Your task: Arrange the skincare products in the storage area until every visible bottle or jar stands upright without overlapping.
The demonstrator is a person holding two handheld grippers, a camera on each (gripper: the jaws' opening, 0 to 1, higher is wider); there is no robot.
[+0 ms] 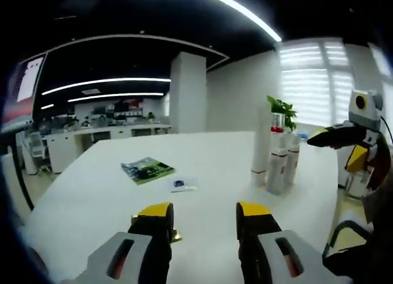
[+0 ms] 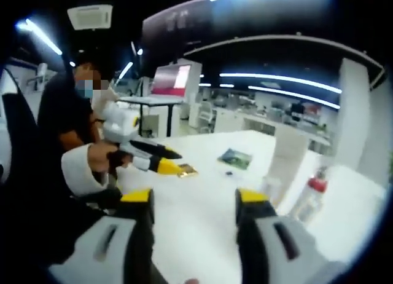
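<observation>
1. left gripper view: the left gripper (image 1: 204, 217) rises from the bottom edge over the white counter (image 1: 92, 192), its two yellow-tipped fingers (image 1: 155, 211) spread apart with nothing between them.
2. just behind the left finger a small gold-coloured object (image 1: 176, 236) lies on the counter; what it is cannot be told.
3. farther out lie a green booklet (image 1: 147, 169) and, just to its right, a small clear packet (image 1: 182, 184) with a dark spot.
4. to the right stands a tight group of upright skincare bottles (image 1: 277, 167): a tall white tube (image 1: 260, 145), a white bottle in front and another beside it, close together, one with a red cap behind. a green plant (image 1: 282, 109) shows behind them.
5. the right gripper (image 1: 331, 136) enters from the right edge, raised above the counter and near the bottles; whether its fingers are spread or together cannot be told here.
6. right gripper view: the right gripper's (image 2: 194, 201) own fingers (image 2: 250, 201) are spread, empty, over the counter (image 2: 196, 222).
7. a hand (image 2: 98, 158) at the left holds the left gripper (image 2: 172, 161), its tips near the gold object (image 2: 187, 170).
8. the booklet (image 2: 235, 158) lies beyond; the tall white tube (image 2: 284, 158) and a red-capped bottle (image 2: 310, 198) stand at the right, blurred.
</observation>
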